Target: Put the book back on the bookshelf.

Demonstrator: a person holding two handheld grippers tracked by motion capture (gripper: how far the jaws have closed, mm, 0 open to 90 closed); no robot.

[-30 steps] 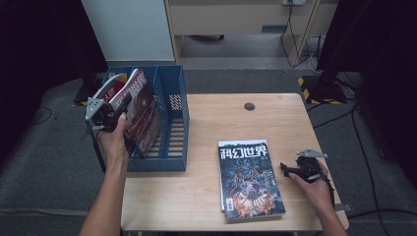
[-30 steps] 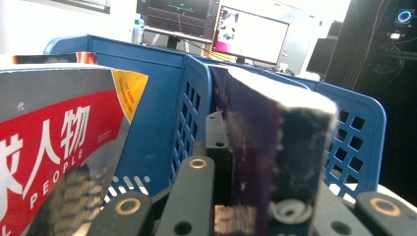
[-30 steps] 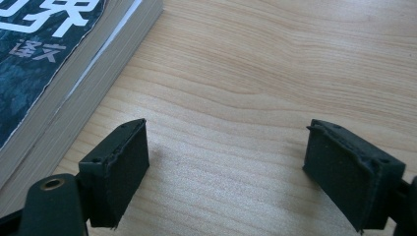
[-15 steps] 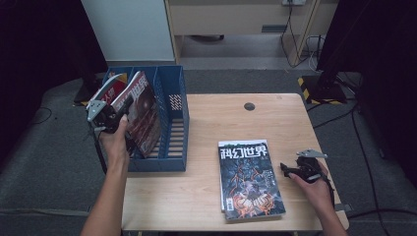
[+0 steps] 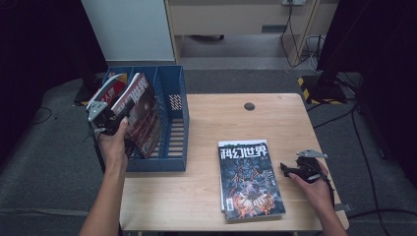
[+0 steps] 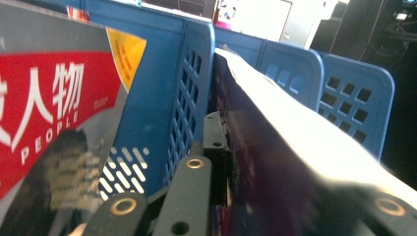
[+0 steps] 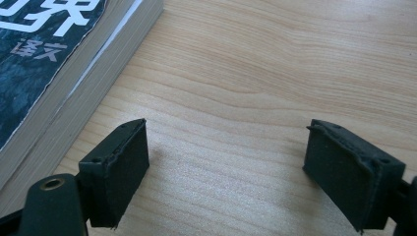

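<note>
Light wooden table point(image 5: 206, 196), small dark round disc point(image 5: 249, 106) near its far edge. Stack of magazines point(image 5: 248, 179) lies flat toward the near right, dark cover with white characters. Grey carpet point(image 5: 44, 187) around the table. Black cables point(image 5: 354, 128) trail on the right. Yellow-black striped strip point(image 5: 306, 86) behind. Pale cabinet point(image 5: 130, 29) at back.

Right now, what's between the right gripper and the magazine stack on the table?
Bare wood: in the high view, nothing separates the right gripper from the magazine stack on the table.

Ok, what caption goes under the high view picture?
Left hand-held gripper slots a dark-covered magazine into the blue plastic file rack.
</note>
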